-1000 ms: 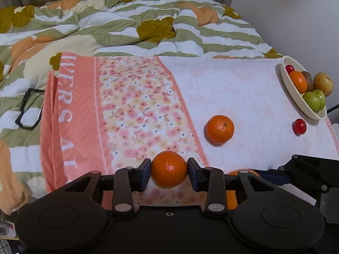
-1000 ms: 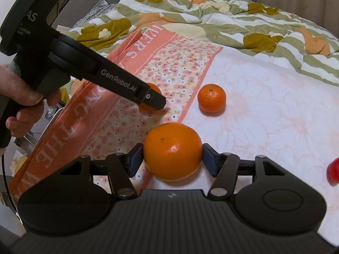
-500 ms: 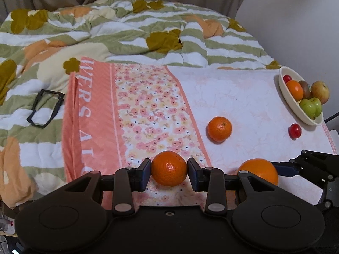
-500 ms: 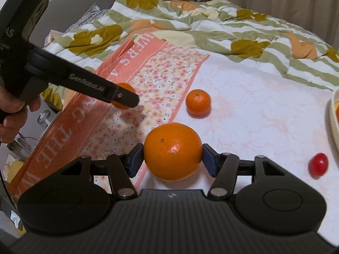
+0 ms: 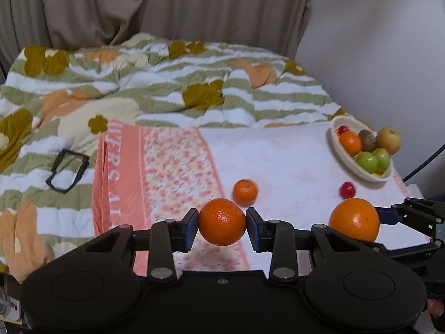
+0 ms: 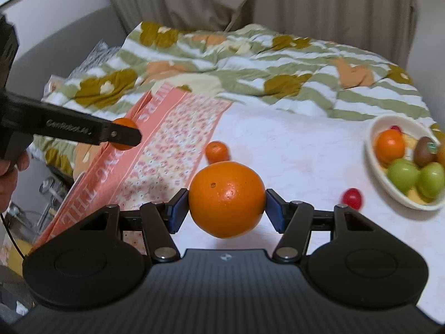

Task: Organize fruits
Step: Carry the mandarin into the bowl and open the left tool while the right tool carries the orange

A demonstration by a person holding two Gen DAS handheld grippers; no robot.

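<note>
My left gripper [image 5: 222, 226] is shut on a small mandarin [image 5: 222, 225], held above the bed. My right gripper [image 6: 226, 204] is shut on a large orange [image 6: 226, 198], also lifted off the cloth. In the left wrist view the large orange [image 5: 353, 220] and the right gripper's arm show at the right. From the right wrist camera the left gripper [image 6: 122, 135] with its mandarin [image 6: 123, 123] appears at the left. Another mandarin [image 5: 244, 192] lies loose on the white cloth. A cream oval bowl [image 6: 372, 156] at the right holds an orange, a kiwi and green apples.
A small red fruit [image 6: 352, 198] lies on the cloth just before the bowl. A flower-patterned duvet [image 5: 155, 83] covers the far half of the bed. Black glasses [image 5: 68, 174] rest on it at the left. A person's hand [image 6: 8, 172] grips the left handle.
Both grippers have risen with their fruits and tilted up, so curtains and more of the bowl came into view. The loose mandarin and the red fruit stayed put.
</note>
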